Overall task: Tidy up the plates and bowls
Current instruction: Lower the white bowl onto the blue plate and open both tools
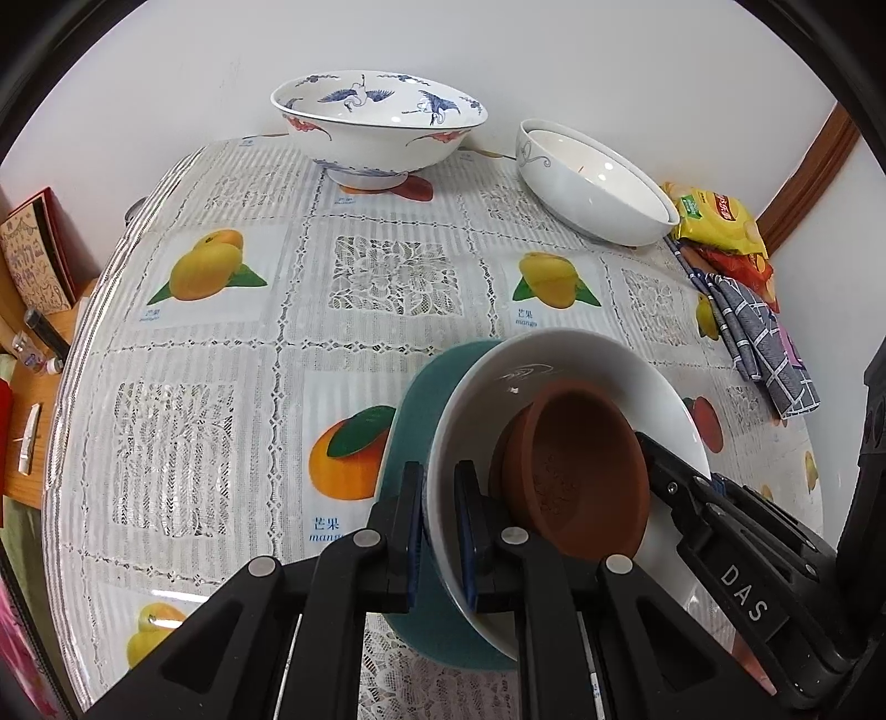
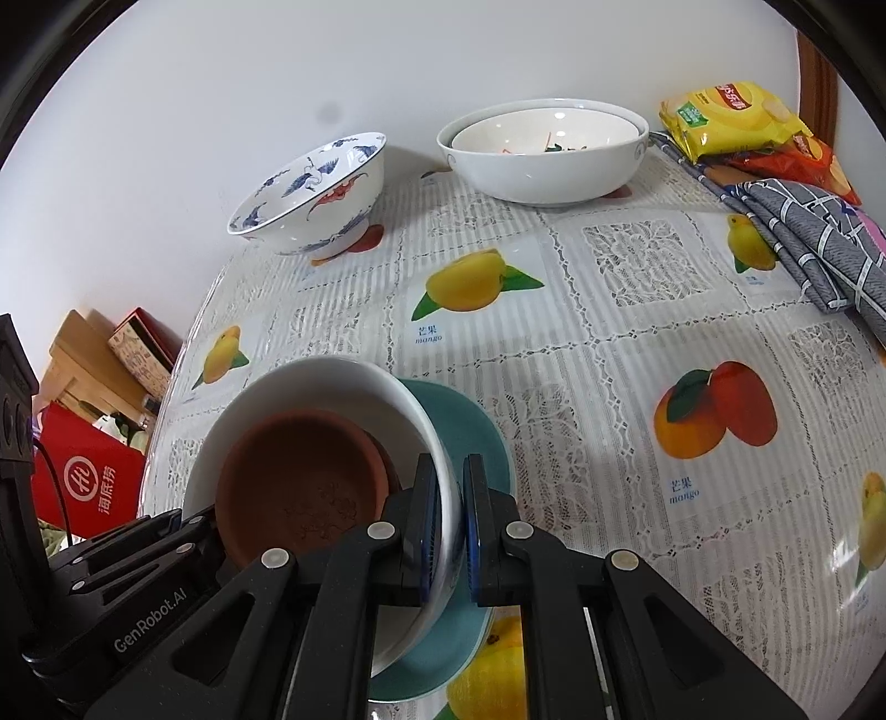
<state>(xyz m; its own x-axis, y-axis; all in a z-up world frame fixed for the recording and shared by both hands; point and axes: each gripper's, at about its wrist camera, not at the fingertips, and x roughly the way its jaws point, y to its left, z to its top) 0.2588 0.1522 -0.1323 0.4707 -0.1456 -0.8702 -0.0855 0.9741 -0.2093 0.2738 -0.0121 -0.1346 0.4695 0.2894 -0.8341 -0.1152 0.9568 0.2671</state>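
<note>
Round table (image 1: 387, 343) with a fruit-print lace cloth against a white wall (image 1: 498, 50); wood trim upper right. Low in frame, left gripper (image 1: 440, 531) and right gripper (image 2: 453, 523) each pinch the rim of the white bowl (image 1: 559, 354), brown dishes (image 1: 581, 465) inside, over a teal plate (image 1: 421, 399). Plate mostly hidden. Crane bowl (image 1: 382, 133) and nested bowls (image 1: 598, 188) at the back.
</note>
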